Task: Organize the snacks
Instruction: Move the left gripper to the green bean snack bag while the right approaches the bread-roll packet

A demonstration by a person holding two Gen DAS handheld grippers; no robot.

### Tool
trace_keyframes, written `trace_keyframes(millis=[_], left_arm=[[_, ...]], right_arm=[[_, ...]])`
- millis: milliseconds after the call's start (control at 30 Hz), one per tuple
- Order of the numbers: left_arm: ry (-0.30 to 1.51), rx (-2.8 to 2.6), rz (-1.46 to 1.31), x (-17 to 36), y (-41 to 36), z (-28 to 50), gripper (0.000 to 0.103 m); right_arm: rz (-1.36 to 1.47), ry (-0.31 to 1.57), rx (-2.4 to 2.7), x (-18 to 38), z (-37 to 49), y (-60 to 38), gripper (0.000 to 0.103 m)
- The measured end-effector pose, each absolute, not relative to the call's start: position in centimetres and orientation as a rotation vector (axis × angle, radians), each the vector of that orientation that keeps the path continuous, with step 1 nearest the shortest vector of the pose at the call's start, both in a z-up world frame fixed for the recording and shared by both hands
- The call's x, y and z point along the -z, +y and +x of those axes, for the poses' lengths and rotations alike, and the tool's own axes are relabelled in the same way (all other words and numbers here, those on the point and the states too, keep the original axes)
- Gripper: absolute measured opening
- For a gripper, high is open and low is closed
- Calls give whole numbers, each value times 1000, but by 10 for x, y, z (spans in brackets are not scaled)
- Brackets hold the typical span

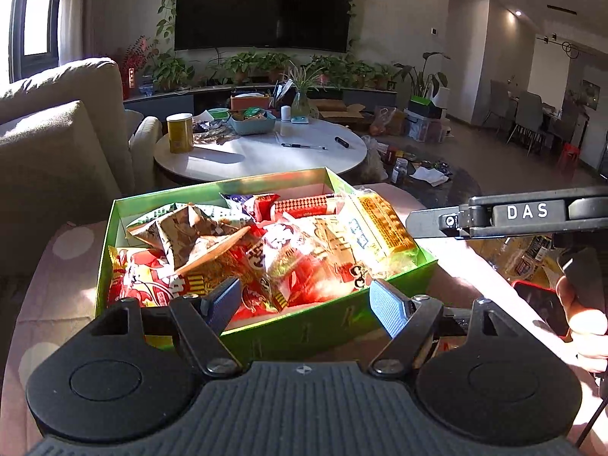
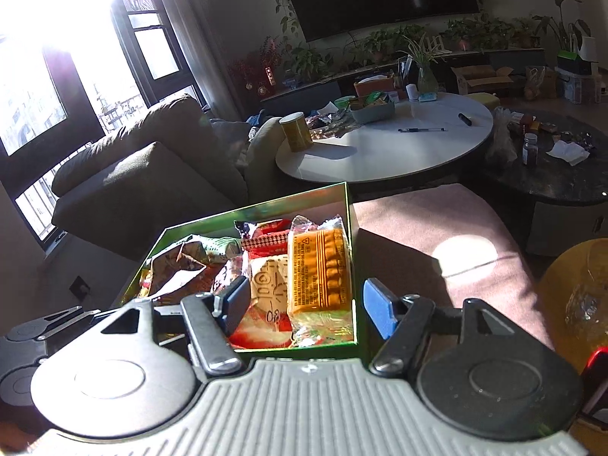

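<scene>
A green box (image 1: 330,325) full of snack packets sits on a pink dotted cloth (image 1: 57,288). Red packets (image 1: 144,281), a crumpled brown packet (image 1: 190,235) and an orange biscuit pack (image 1: 376,224) lie inside it. My left gripper (image 1: 306,302) hangs open over the box's near edge, nothing between its blue pads. The right gripper (image 1: 429,222) shows at the right of the left wrist view, beside the box. In the right wrist view the green box (image 2: 351,205) holds the orange pack (image 2: 319,269), and my right gripper (image 2: 307,306) is open above the near right corner, empty.
A round white table (image 1: 266,155) beyond the box carries a yellow can (image 1: 179,133), a teal basket and pens. A beige sofa (image 1: 57,125) stands at the left. A dark low table (image 2: 551,174) with jars is at the right. A yellow bag (image 2: 577,296) lies at the right.
</scene>
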State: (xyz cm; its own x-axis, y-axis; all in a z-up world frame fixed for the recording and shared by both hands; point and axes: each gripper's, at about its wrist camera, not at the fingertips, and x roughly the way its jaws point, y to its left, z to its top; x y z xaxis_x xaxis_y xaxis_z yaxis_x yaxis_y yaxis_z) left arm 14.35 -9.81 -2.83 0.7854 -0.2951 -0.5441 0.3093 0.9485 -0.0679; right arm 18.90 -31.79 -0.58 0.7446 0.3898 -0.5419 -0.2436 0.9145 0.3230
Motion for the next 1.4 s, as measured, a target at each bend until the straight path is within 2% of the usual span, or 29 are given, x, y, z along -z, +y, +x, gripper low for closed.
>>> trace_keyframes(millis=[767, 1400], left_arm=[[740, 410, 67, 57, -81, 26, 79], [789, 341, 41, 59, -92, -19, 79]], right_arm=[[196, 748, -405, 37, 101, -307, 74], [170, 700, -398, 27, 58, -302, 74]])
